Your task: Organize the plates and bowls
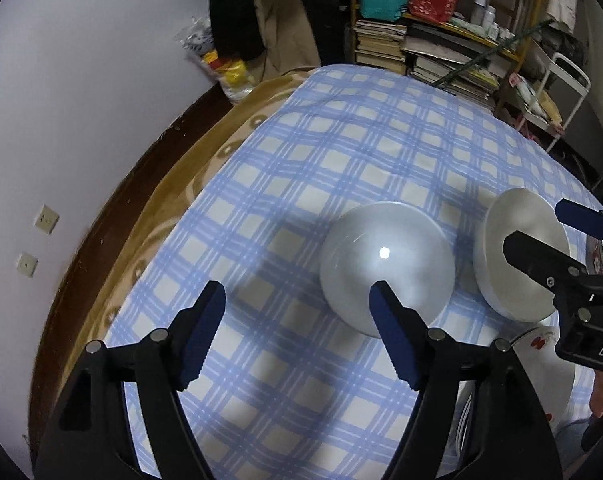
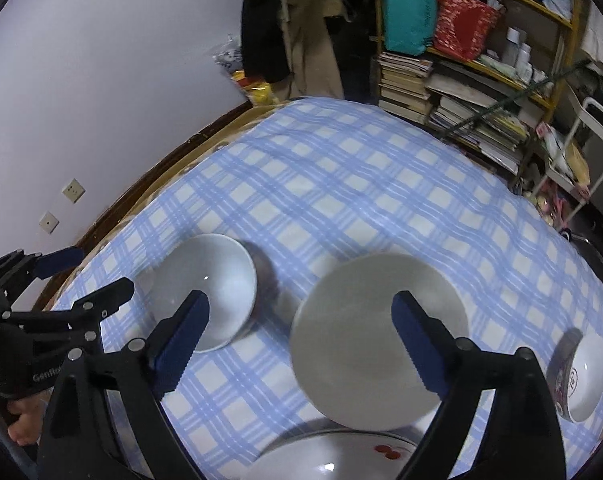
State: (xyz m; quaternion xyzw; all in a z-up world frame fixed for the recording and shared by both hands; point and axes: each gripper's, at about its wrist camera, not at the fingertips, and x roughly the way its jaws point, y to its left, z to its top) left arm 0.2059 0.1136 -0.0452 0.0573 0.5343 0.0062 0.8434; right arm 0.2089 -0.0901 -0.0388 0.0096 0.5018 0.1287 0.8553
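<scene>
White dishes sit on the checked cloth point(image 2: 341, 184). My right gripper point(image 2: 301, 344) is wide open and empty, the plate point(image 2: 365, 344) under it near five o'clock. My left gripper point(image 1: 297, 332), open and empty too, has the bowl point(image 1: 385, 268) at two o'clock.

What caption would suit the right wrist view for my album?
Open right hand-held gripper above a white plate, white bowl to its left, on a blue checked cloth.

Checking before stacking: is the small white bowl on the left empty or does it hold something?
Empty. The bowl sits upright on the checked cloth, its white inside bare.
</scene>
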